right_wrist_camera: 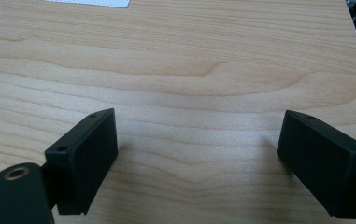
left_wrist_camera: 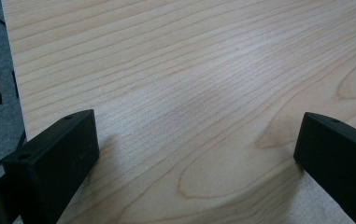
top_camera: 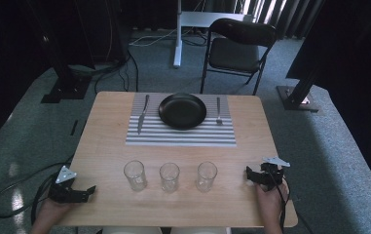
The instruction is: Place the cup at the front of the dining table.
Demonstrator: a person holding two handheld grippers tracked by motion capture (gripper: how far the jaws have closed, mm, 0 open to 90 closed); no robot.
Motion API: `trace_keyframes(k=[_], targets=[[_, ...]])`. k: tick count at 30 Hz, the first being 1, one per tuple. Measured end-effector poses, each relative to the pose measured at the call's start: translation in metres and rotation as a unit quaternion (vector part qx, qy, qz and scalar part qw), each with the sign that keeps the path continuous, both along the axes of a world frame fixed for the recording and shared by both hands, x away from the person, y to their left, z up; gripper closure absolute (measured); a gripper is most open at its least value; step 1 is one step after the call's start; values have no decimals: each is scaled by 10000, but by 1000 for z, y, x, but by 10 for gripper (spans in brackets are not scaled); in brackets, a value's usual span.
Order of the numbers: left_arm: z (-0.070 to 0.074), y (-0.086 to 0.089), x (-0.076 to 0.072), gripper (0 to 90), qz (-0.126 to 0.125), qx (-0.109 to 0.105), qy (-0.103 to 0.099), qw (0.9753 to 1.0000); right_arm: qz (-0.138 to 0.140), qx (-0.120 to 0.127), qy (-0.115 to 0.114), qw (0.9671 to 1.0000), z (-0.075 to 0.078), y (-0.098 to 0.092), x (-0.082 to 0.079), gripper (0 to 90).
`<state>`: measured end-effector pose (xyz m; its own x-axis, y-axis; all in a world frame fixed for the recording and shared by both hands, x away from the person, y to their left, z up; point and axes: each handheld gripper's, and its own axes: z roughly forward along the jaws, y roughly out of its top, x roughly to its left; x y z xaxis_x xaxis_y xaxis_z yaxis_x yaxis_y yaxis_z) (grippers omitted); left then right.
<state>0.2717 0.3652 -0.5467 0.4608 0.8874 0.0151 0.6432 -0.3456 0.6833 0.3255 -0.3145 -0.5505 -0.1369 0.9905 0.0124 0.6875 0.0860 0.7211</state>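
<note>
Resting at the near corners of the wooden counter, the left gripper and right gripper both sit spread wide and empty, three glasses between them, plate on the striped mat beyond.

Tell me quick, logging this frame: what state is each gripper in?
Left gripper: open, holding nothing.
Right gripper: open, holding nothing.
</note>
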Motion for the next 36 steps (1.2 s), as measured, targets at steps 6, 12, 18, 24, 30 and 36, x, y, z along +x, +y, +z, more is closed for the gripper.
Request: trace_keyframes(k=[6, 12, 18, 24, 30, 36], targets=[[0, 0, 0, 4, -2, 2, 5, 10000, 0, 0, 1, 10000, 0, 0, 0, 117], [0, 0, 0, 4, -4, 0, 5, 10000, 1, 0, 0, 10000, 0, 0, 0, 117], [2, -2, 1, 12, -42, 55, 110, 9999, 0, 1, 0, 10000, 0, 0, 0, 117], [5, -6, 0, 22, -126, 104, 217, 9996, 1, 1, 1, 10000, 0, 0, 0, 117], [8, -9, -1, 32, -172, 19, 303, 9994, 1, 3, 0, 10000, 0, 0, 0, 117], [13, -15, -2, 32, -332, 29, 345, 9989, 0, 2, 2, 10000, 0, 0, 0, 117]])
